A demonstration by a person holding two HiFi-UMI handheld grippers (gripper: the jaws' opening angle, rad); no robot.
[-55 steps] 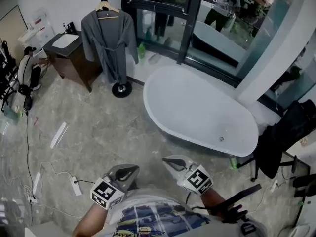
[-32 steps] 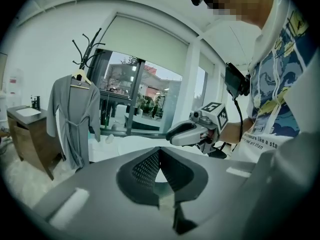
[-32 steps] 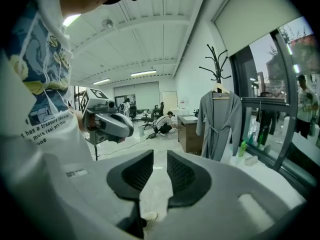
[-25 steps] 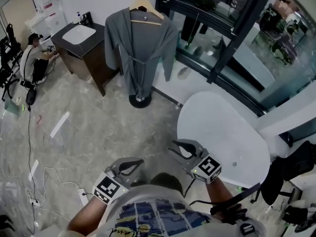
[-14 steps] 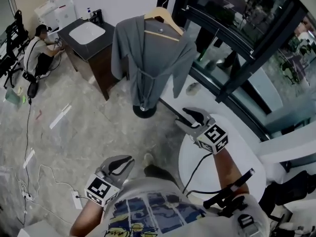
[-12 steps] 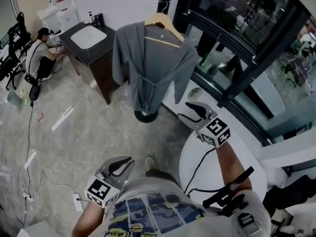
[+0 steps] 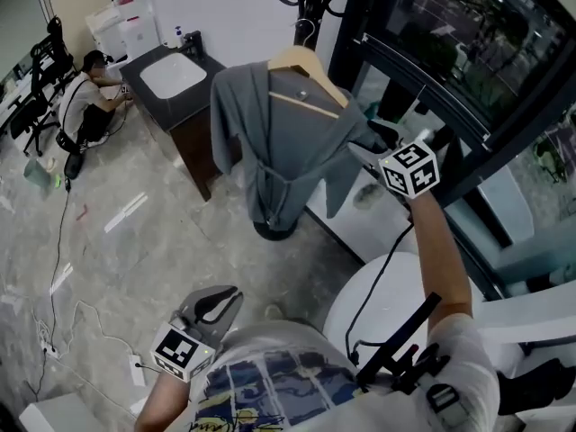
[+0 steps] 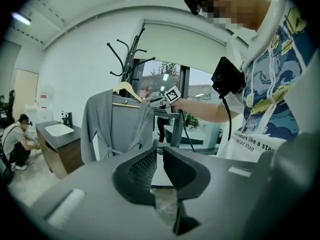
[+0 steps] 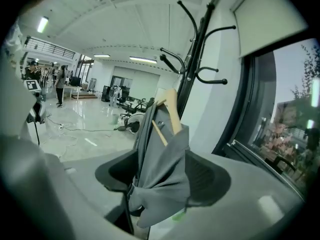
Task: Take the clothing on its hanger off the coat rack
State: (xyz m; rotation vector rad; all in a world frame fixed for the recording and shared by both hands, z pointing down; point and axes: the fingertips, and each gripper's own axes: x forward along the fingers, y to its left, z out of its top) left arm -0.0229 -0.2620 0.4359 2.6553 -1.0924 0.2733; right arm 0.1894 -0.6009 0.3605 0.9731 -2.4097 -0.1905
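The left tongs (image 7: 219,302) were low and well short of the rack (image 7: 312,12), jaws a sliver apart and empty. The grey robe (image 7: 274,147) hung on its wooden hanger (image 7: 301,66) from the rack. Right of the rack, the right tongs (image 7: 371,139) had just been opening, jaws wide around the robe's shoulder without pressing it.

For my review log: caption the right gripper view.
Right gripper, jaws just opening, with the grey robe on its wooden hanger between them.
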